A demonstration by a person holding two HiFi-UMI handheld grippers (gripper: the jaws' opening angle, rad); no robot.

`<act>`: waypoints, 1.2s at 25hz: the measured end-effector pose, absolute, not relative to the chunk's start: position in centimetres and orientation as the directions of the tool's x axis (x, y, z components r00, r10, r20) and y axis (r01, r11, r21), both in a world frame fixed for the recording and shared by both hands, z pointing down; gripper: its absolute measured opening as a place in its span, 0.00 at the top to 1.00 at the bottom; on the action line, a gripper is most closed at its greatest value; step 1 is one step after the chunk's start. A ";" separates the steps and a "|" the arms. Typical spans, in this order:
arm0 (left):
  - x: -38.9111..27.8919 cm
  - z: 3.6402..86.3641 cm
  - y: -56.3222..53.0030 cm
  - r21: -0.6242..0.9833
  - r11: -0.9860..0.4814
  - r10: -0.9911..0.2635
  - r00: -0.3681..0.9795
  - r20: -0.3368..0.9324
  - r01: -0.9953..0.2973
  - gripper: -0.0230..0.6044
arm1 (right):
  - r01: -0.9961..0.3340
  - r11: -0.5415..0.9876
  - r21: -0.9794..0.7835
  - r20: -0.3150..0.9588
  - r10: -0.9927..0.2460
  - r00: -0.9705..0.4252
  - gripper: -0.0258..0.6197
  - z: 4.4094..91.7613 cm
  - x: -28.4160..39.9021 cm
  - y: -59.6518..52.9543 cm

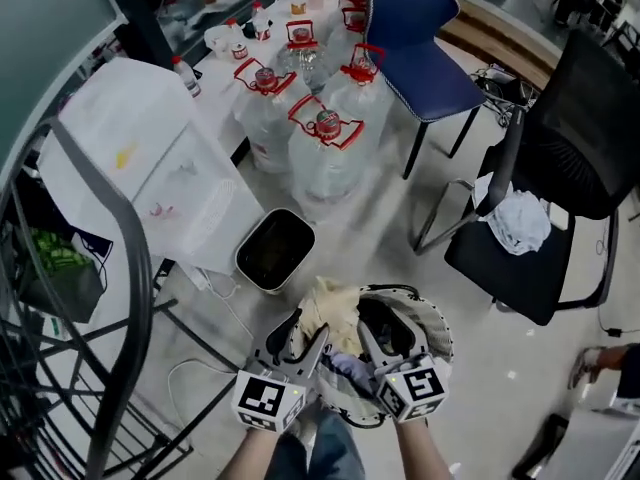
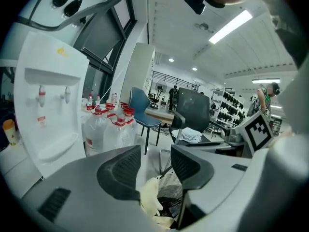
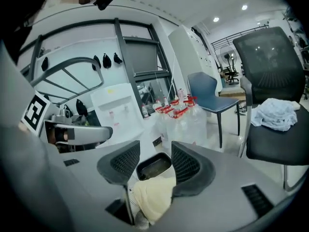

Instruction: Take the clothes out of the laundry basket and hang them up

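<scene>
The laundry basket [image 1: 432, 326], white mesh with a dark rim, stands on the floor just in front of me. A cream garment [image 1: 330, 308] lies heaped over its far left edge, and a bluish piece [image 1: 350, 368] shows lower inside. My left gripper [image 1: 300, 340] hovers over the basket's left side, open and holding nothing. The cream garment [image 2: 152, 199] and the basket mesh [image 2: 173, 187] show below its jaws. My right gripper [image 1: 385, 340] hangs open over the basket's middle, apart from the cream garment [image 3: 152, 197] beneath it.
A grey drying rack [image 1: 90, 348] stands at the left beside a white water dispenser [image 1: 150, 168]. A small black bin [image 1: 275, 250] and several water jugs [image 1: 320, 138] stand beyond the basket. A blue chair [image 1: 420, 38] is further back, and a black chair [image 1: 560, 168] bearing a white cloth [image 1: 520, 223] is at the right.
</scene>
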State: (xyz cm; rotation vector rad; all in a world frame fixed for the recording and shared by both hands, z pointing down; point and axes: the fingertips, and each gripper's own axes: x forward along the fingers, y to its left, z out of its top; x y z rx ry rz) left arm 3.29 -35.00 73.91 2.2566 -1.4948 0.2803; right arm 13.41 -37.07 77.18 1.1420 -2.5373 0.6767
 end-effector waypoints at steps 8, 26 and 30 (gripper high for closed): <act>3.2 82.4 -36.6 0.257 -0.277 -0.830 0.365 0.422 -0.926 0.65 | -0.754 0.577 -0.315 0.523 -0.557 -0.645 0.65 88.1 12.1 -38.4; 3.3 87.0 -35.6 0.285 -0.257 -0.815 0.365 0.450 -0.924 0.65 | -0.818 0.498 -0.288 0.672 -0.504 -0.543 0.66 99.3 13.1 -39.7; 3.4 87.4 -35.4 0.291 -0.259 -0.812 0.370 0.452 -0.921 0.65 | -0.790 0.534 -0.301 0.685 -0.455 -0.569 0.71 100.4 12.7 -39.6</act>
